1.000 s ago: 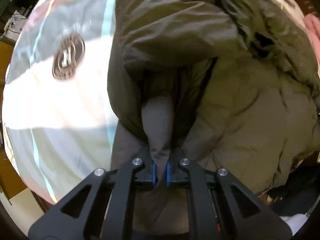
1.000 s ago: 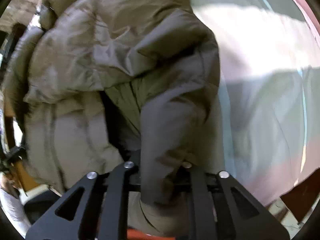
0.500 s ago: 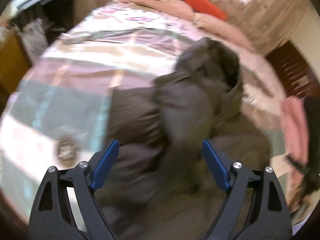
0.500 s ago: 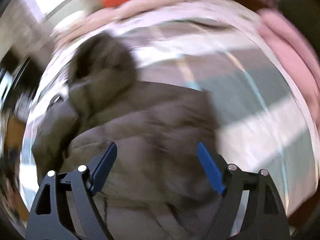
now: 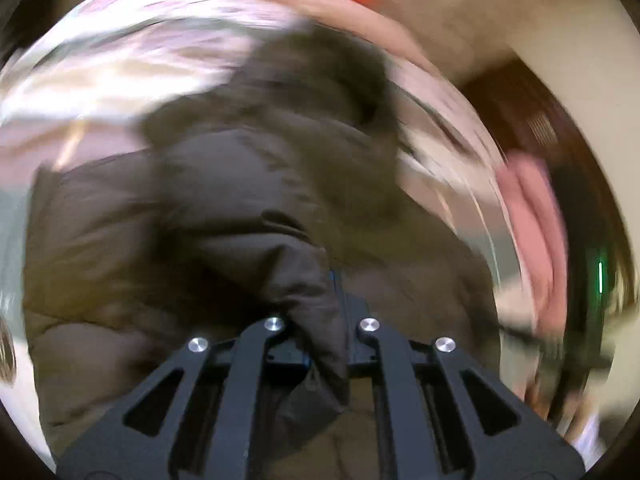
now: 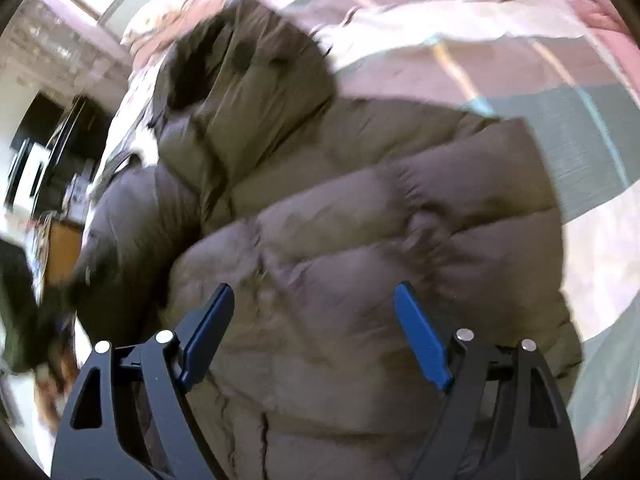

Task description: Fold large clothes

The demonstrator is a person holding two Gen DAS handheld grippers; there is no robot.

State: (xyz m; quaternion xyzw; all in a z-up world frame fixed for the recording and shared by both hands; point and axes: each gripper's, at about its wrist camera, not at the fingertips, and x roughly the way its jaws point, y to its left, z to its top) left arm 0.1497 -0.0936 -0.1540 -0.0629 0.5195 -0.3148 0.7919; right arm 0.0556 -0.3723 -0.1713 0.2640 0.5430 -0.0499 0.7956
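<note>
1. Left gripper (image 5: 326, 312): its jaws have just closed and now pinch a fold of the jacket (image 5: 240, 208). The view is blurred.
2. The jacket is a brown puffer. It lies on the bed (image 6: 592, 264), hood (image 6: 240, 64) toward the far end.
3. Bare bedspread shows past the jacket's left edge in the left view, and past its right edge and hood in the right view.
4. Right gripper (image 6: 316, 340): jaws spread wide above the jacket's quilted body, pads pressing nothing.
5. A pink cloth (image 5: 532, 216) lies at the bed's right edge.
</note>
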